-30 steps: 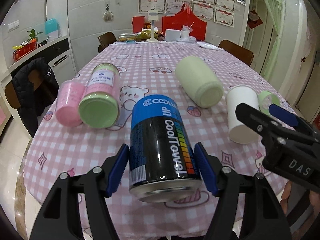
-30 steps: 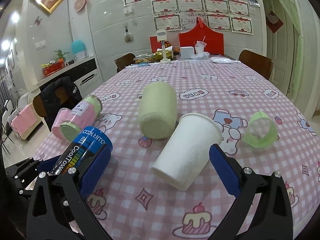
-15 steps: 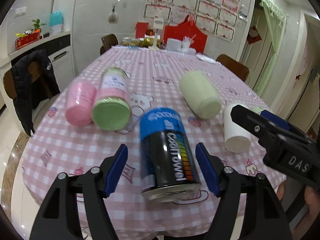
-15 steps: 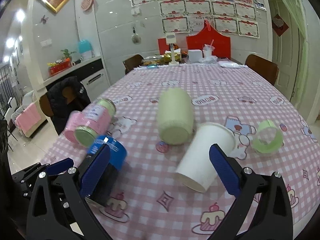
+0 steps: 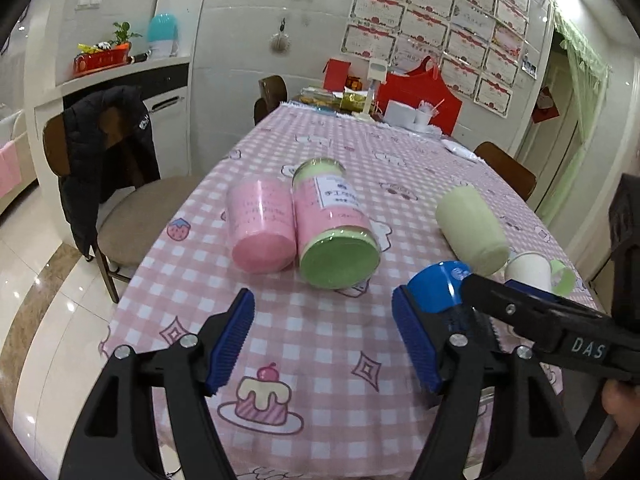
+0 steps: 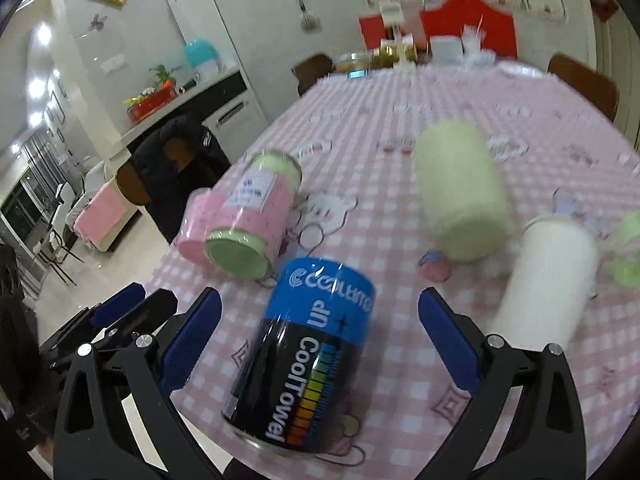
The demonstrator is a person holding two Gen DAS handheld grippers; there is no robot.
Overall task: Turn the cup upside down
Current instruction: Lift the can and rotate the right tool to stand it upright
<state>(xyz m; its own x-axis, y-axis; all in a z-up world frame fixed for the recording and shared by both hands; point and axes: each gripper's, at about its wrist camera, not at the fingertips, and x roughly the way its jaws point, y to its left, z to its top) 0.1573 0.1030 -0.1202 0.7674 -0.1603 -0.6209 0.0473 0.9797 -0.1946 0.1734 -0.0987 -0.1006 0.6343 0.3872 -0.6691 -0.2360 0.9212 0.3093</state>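
The blue and black CoolTowel can (image 6: 308, 360) stands upside down on the pink checked tablecloth (image 6: 400, 184), between the pads of my open right gripper (image 6: 320, 344) without touching them. In the left wrist view only its blue end (image 5: 438, 286) shows, behind the right pad. My left gripper (image 5: 324, 340) is open and empty, left of the can. The right gripper's finger (image 5: 532, 316) crosses the left wrist view. A white paper cup (image 6: 548, 276) lies on its side to the right, and also shows in the left wrist view (image 5: 528, 270).
A pink jar (image 5: 260, 228), a pink jar with a green lid (image 5: 336, 232) and a pale green cylinder (image 5: 472, 228) lie on the table. A small green cup (image 6: 626, 254) lies far right. A chair with a black jacket (image 5: 108, 152) stands left. The near table edge is close.
My left gripper let go of the can, drew back and swung left. My right gripper moved left from the white cup and now frames the can.
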